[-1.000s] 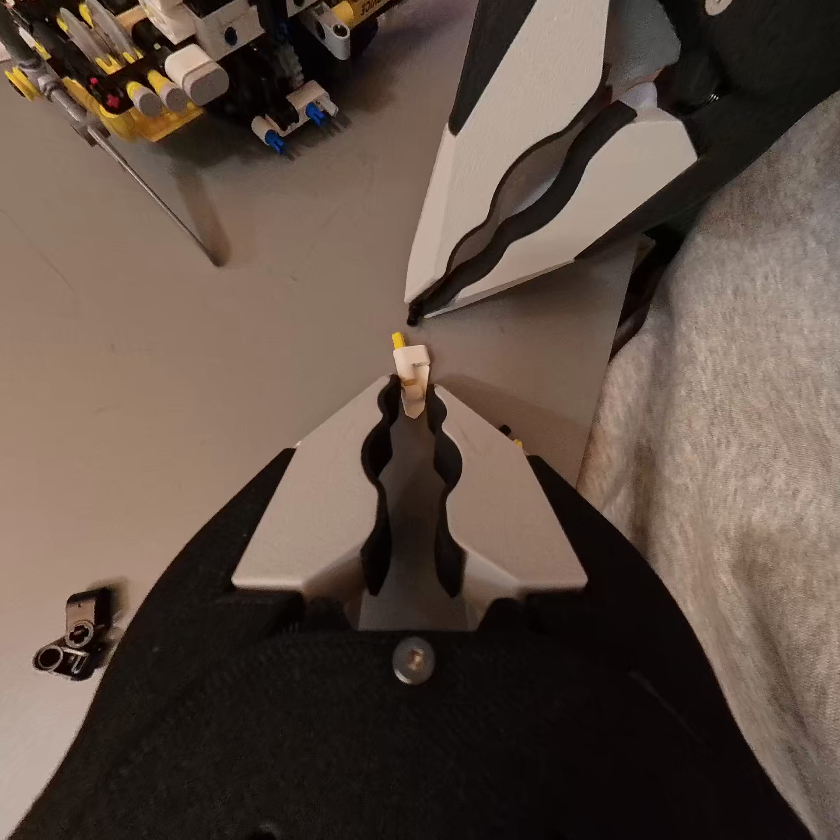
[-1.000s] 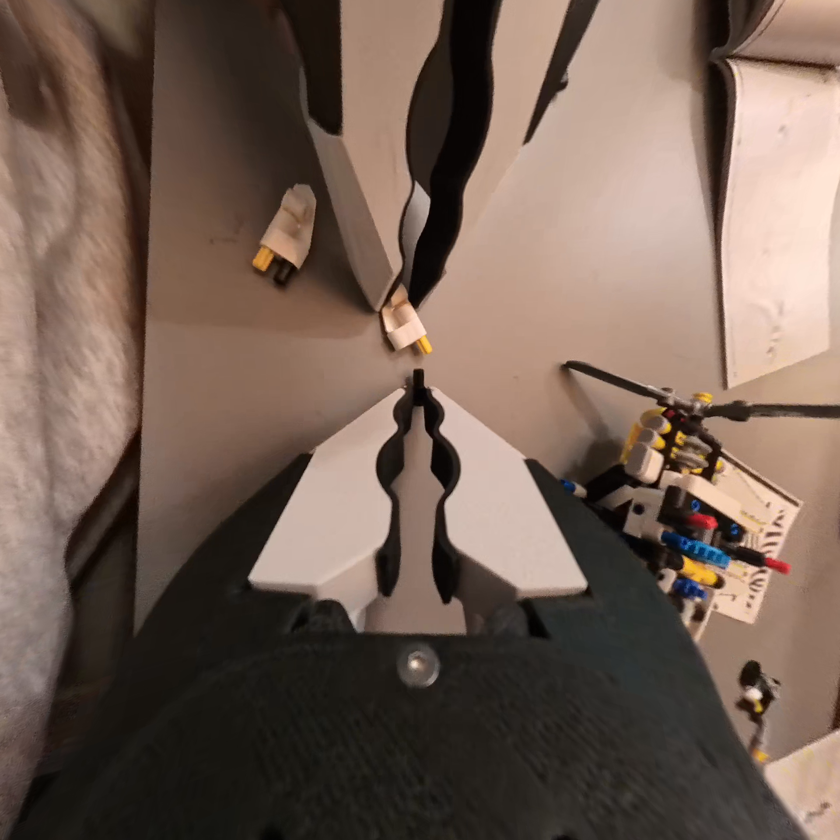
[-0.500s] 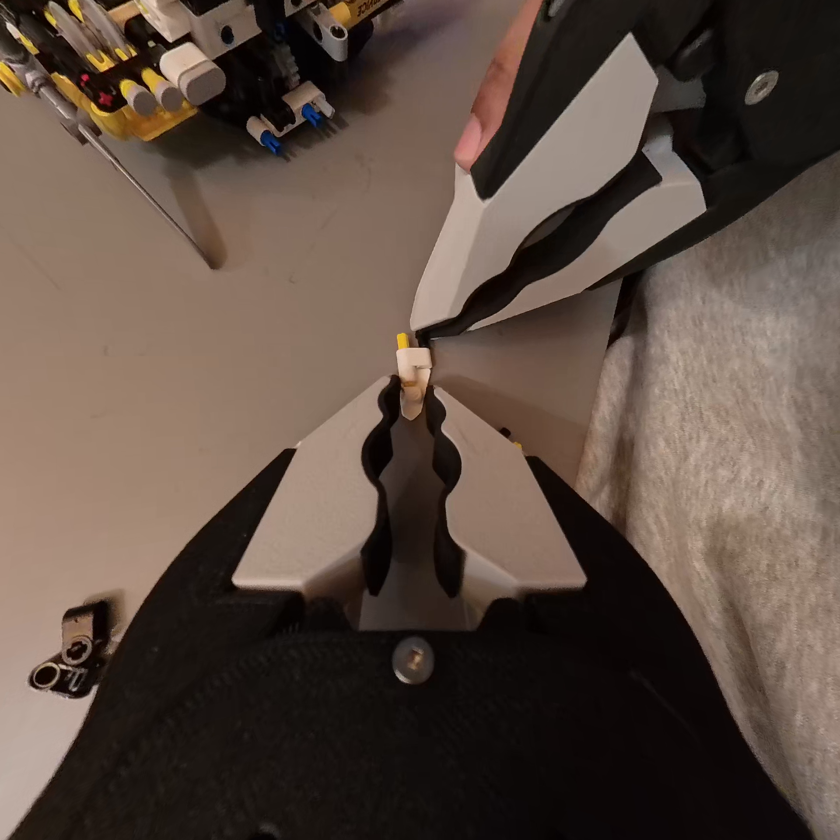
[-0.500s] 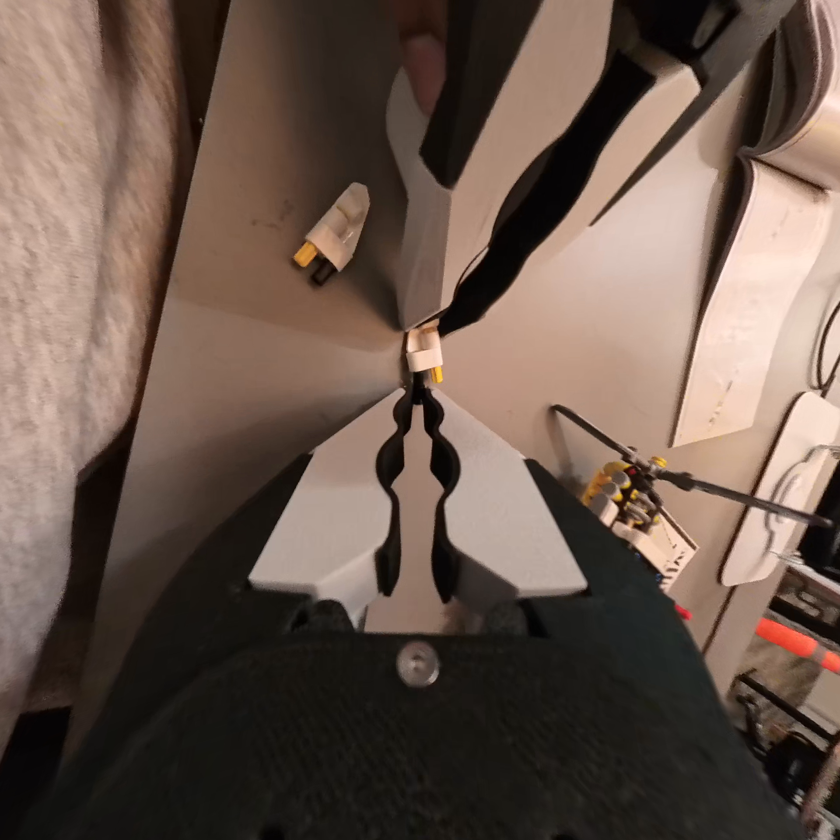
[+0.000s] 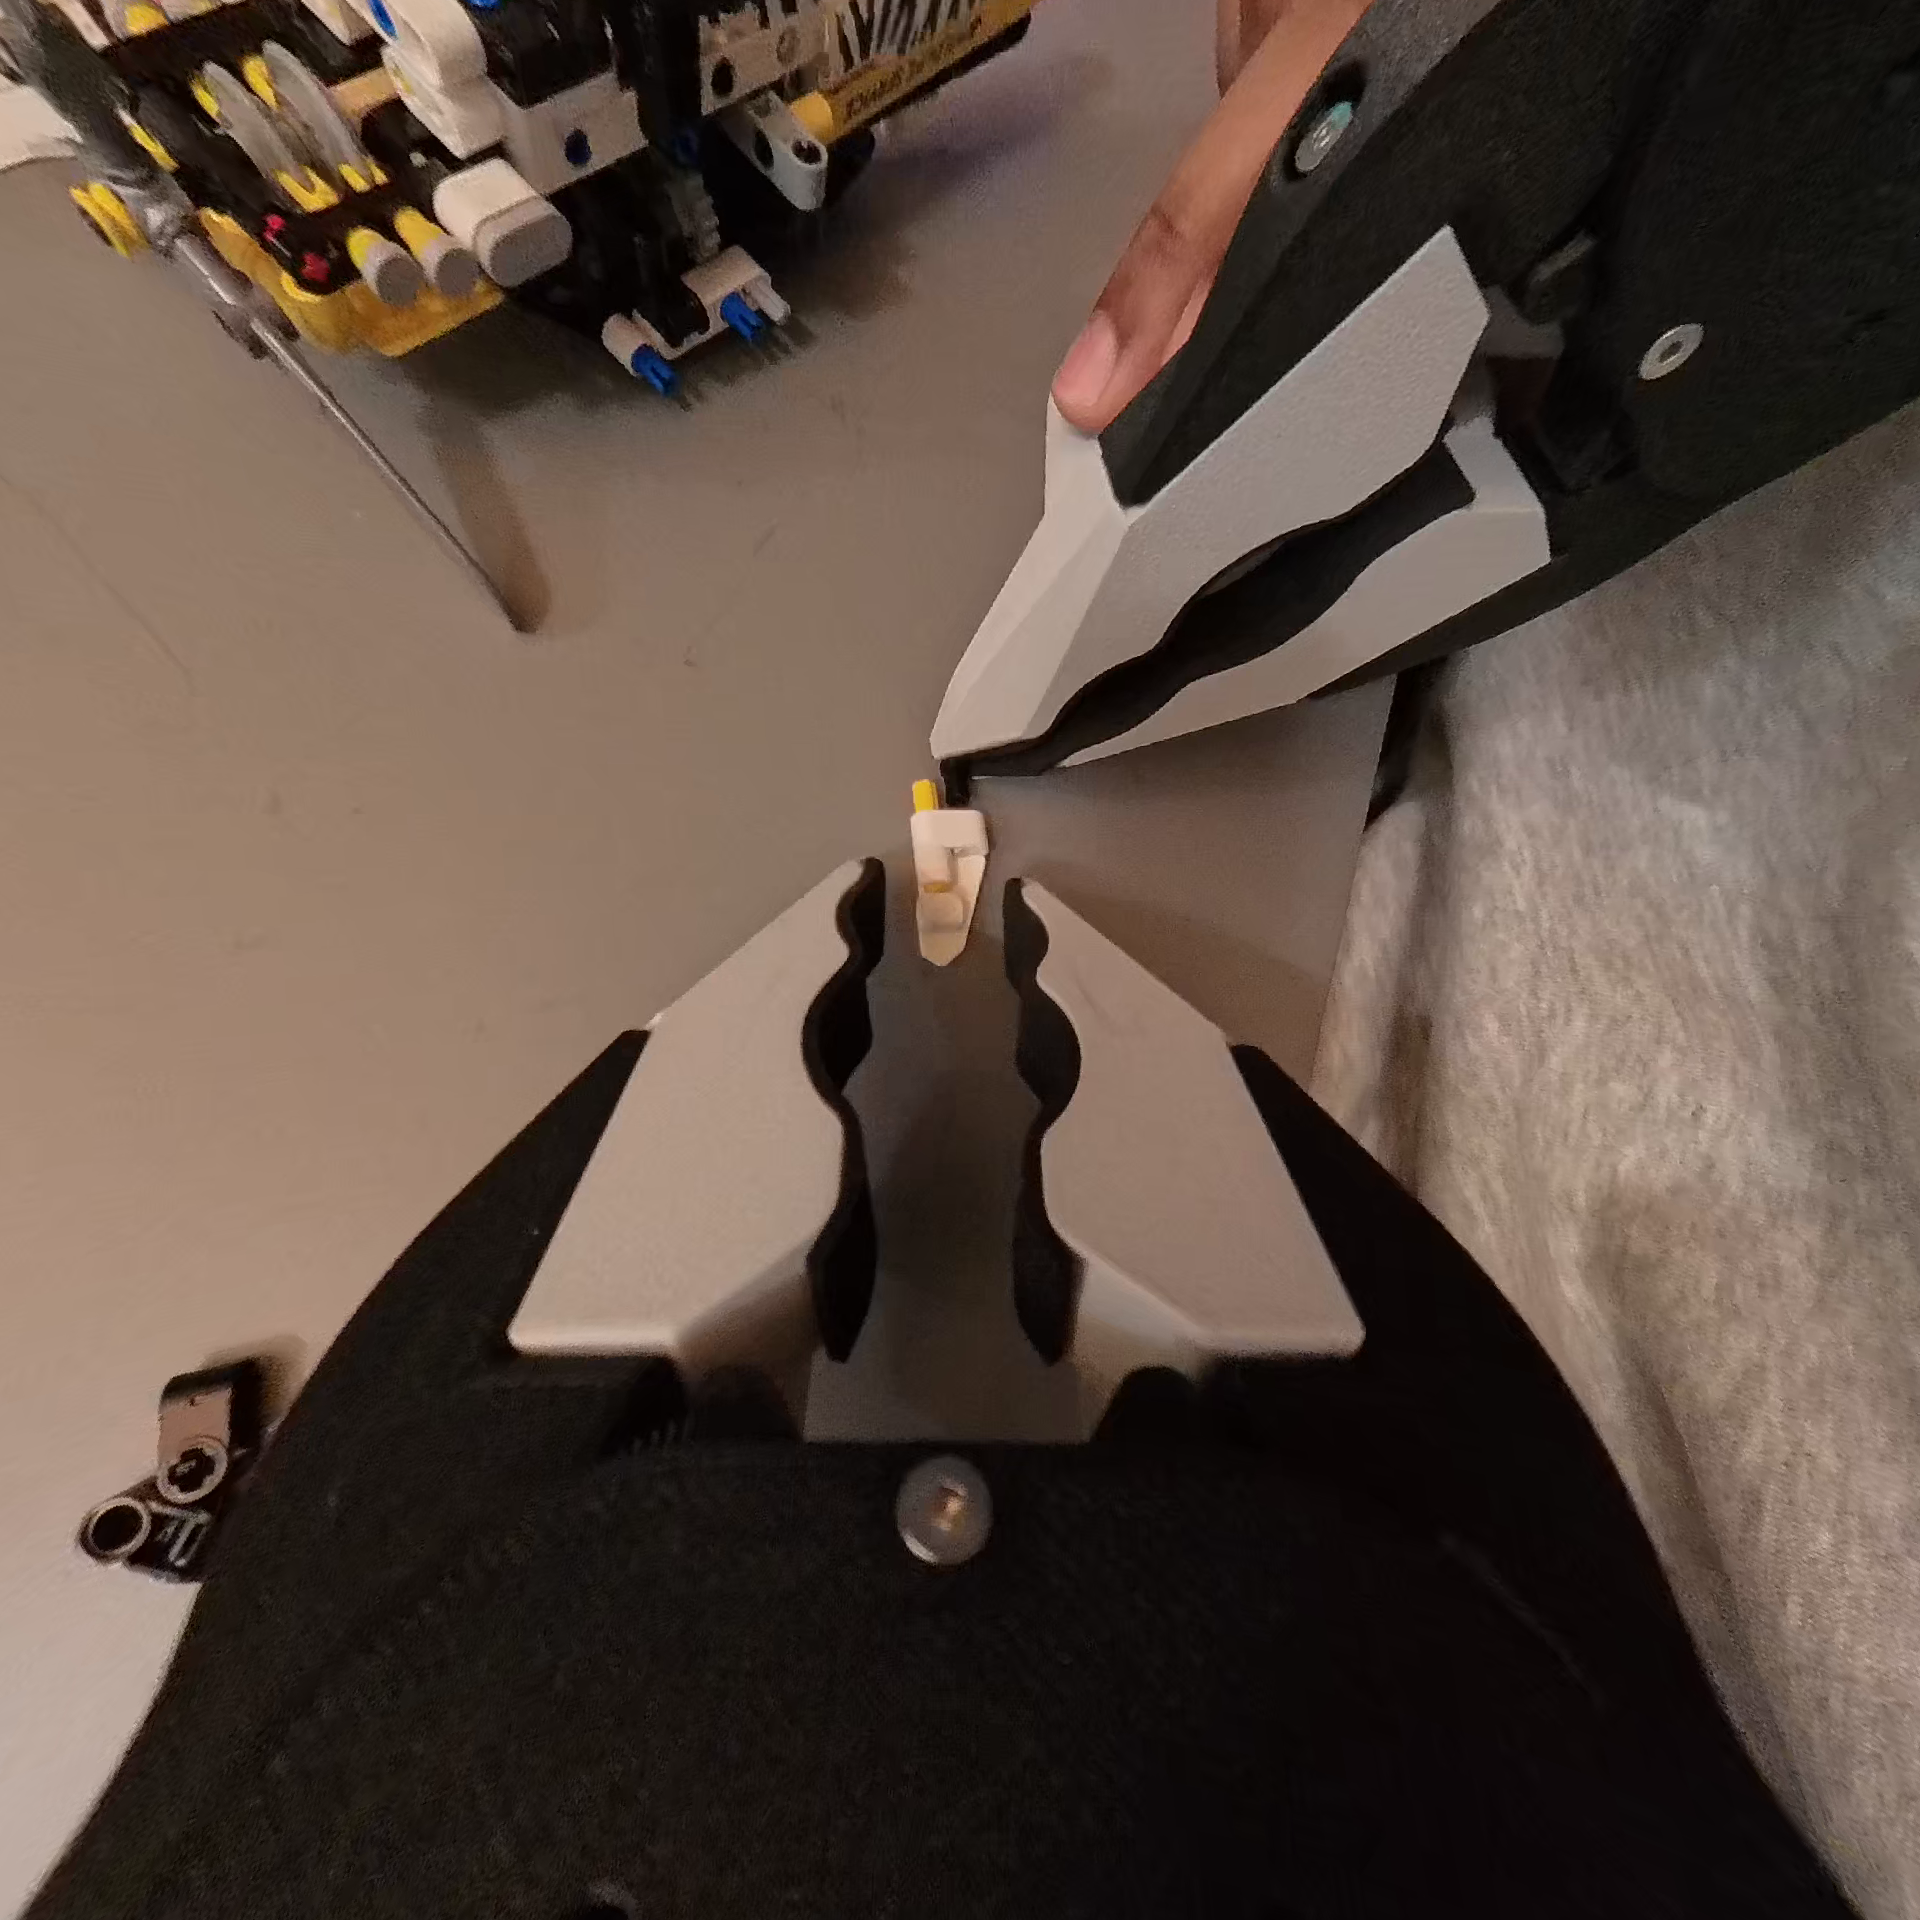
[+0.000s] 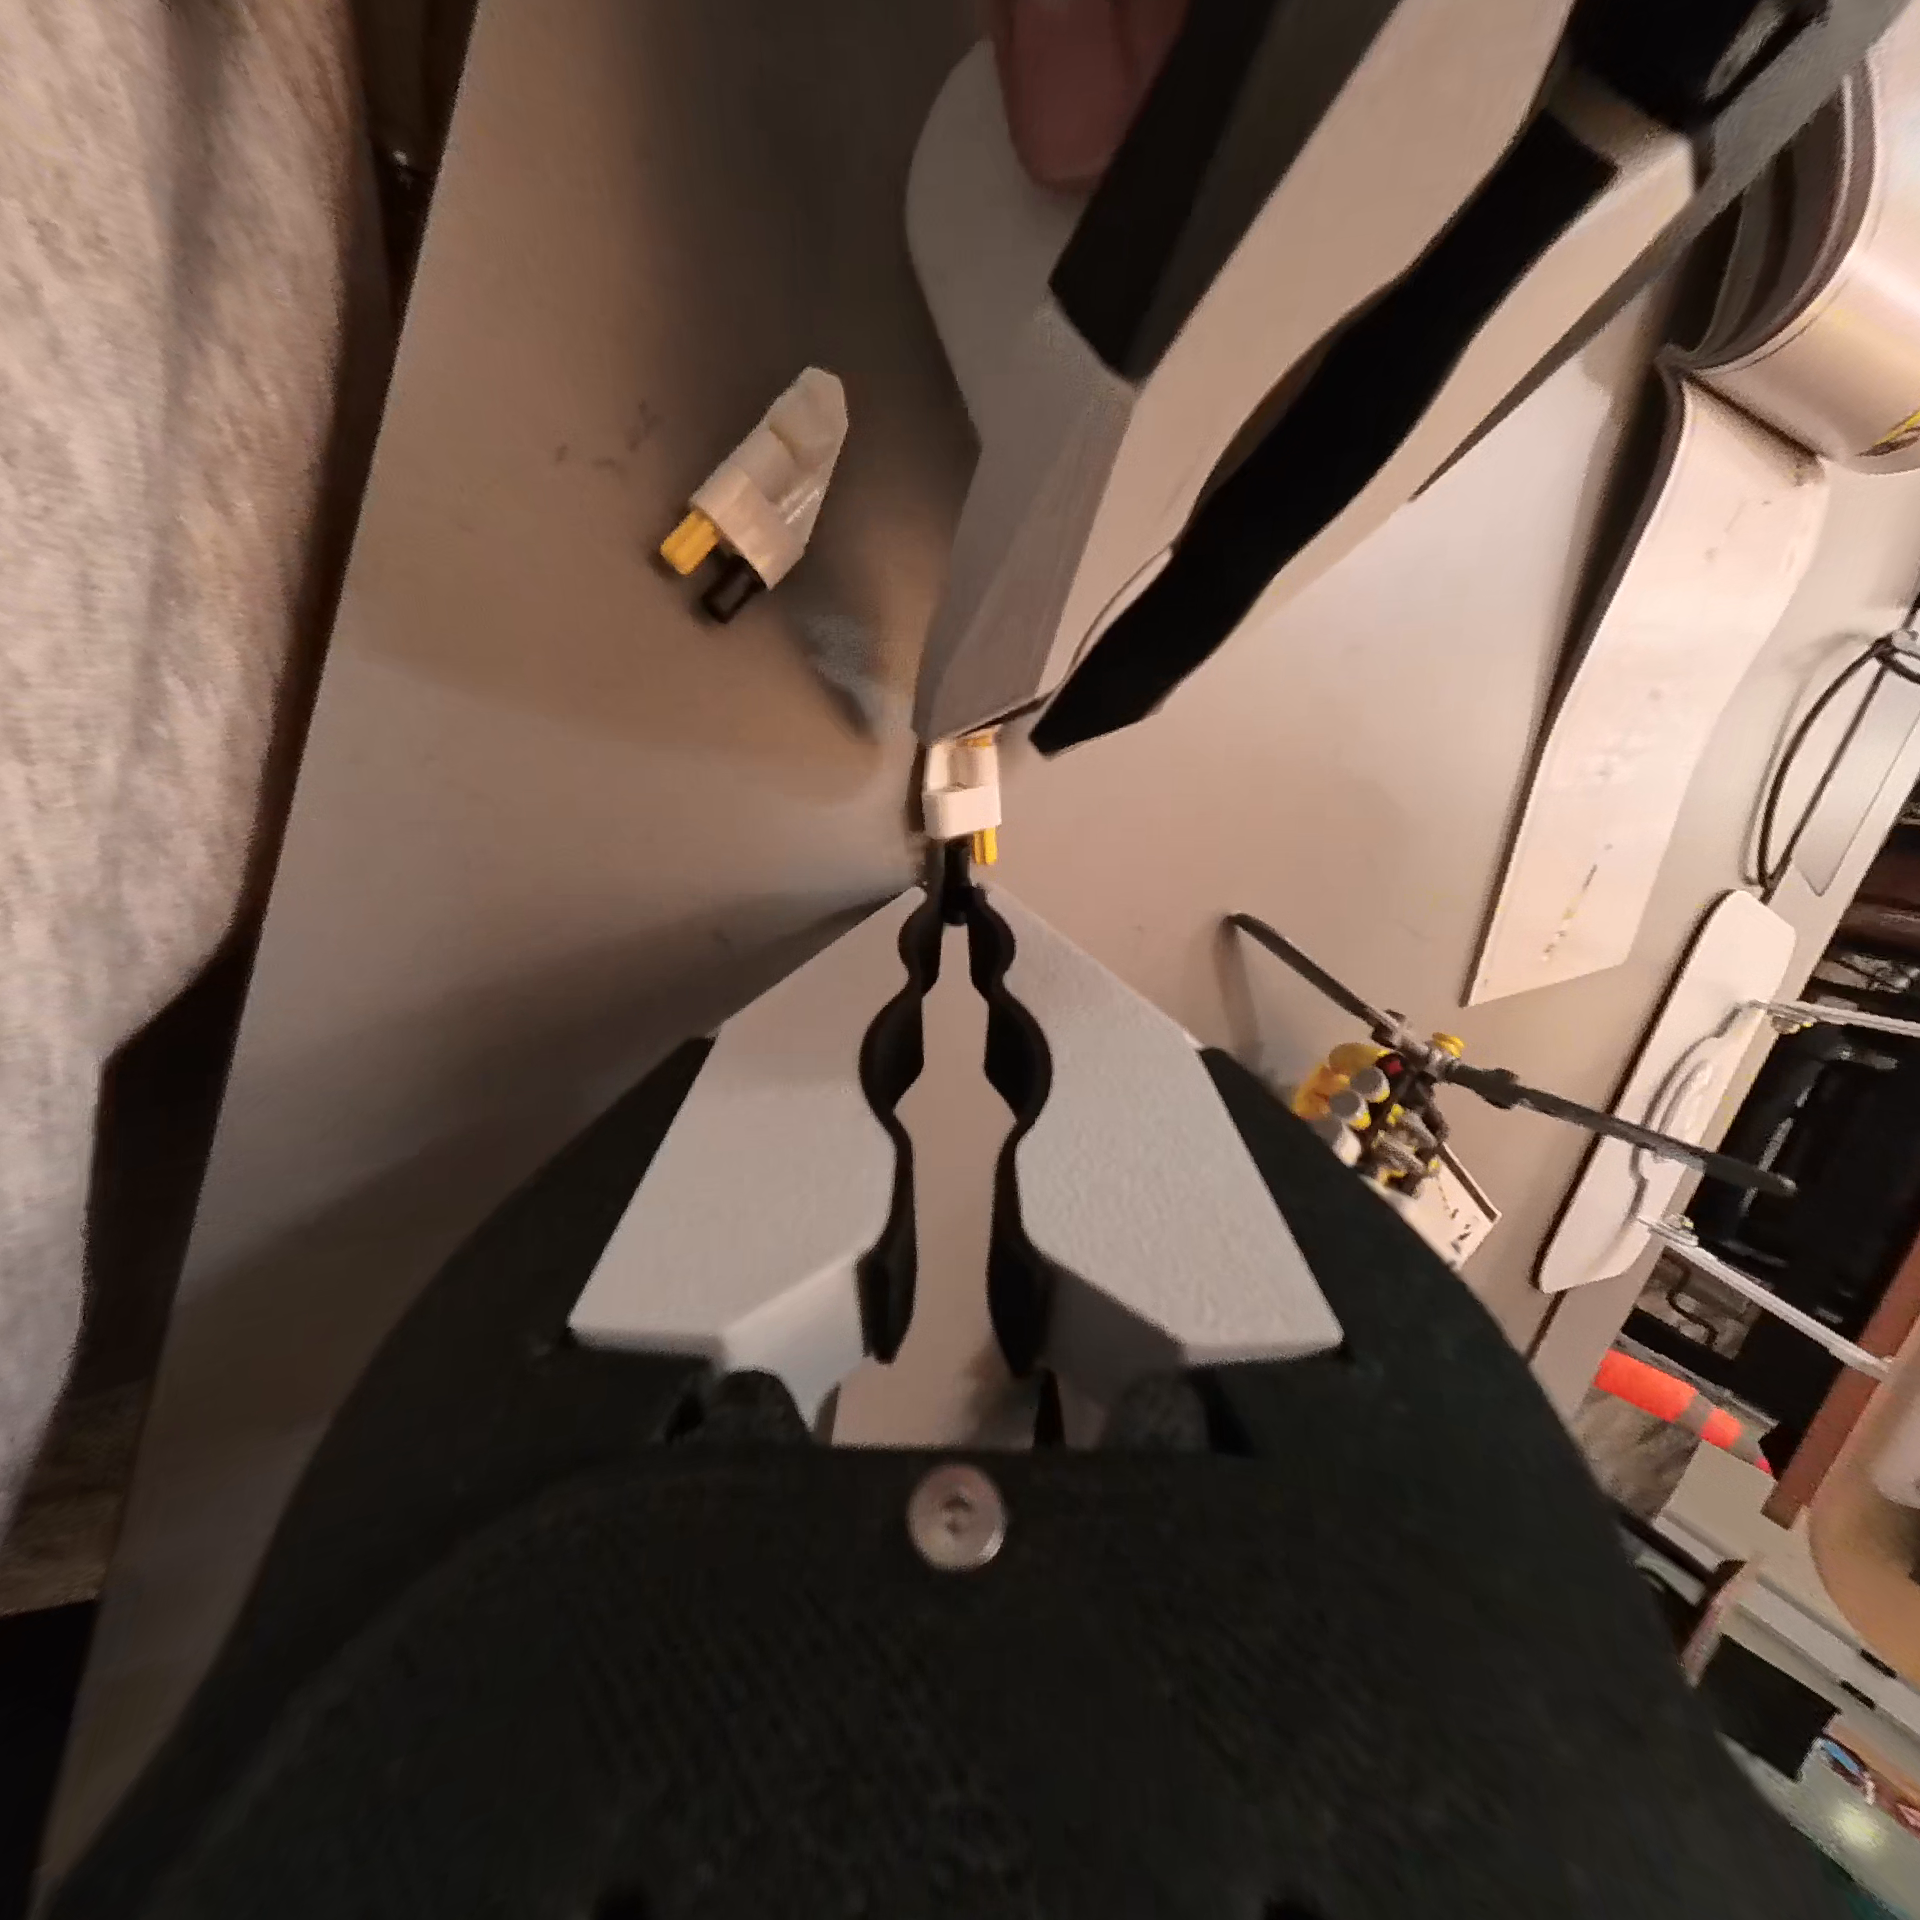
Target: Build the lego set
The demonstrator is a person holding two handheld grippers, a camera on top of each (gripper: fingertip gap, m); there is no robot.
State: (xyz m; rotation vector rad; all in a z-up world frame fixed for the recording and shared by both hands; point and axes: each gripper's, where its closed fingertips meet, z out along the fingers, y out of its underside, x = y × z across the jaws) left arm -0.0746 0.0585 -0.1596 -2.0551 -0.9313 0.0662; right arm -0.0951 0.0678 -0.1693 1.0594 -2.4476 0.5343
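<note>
Hanging between the two grippers above the grey table (image 5: 312, 831), the small white piece (image 5: 943, 883) with its yellow pin (image 5: 923, 795) sits between the left gripper (image 5: 943, 894), whose jaws stand parted and clear of it, while the right gripper (image 6: 956, 894), pinched onto a black pin (image 6: 954, 868), presses that pin into it, likely to seat it before it joins the yellow-and-black helicopter model (image 5: 436, 177) farther back

- The table (image 5: 312, 831) is bare and wide to the left of the left gripper (image 5: 943, 894).
- The helicopter model (image 5: 436, 177) blocks the far left side.
- The right gripper (image 5: 961, 764) is right in front, tips almost touching.
- A small black piece (image 5: 171, 1475) lies near the left.
</note>
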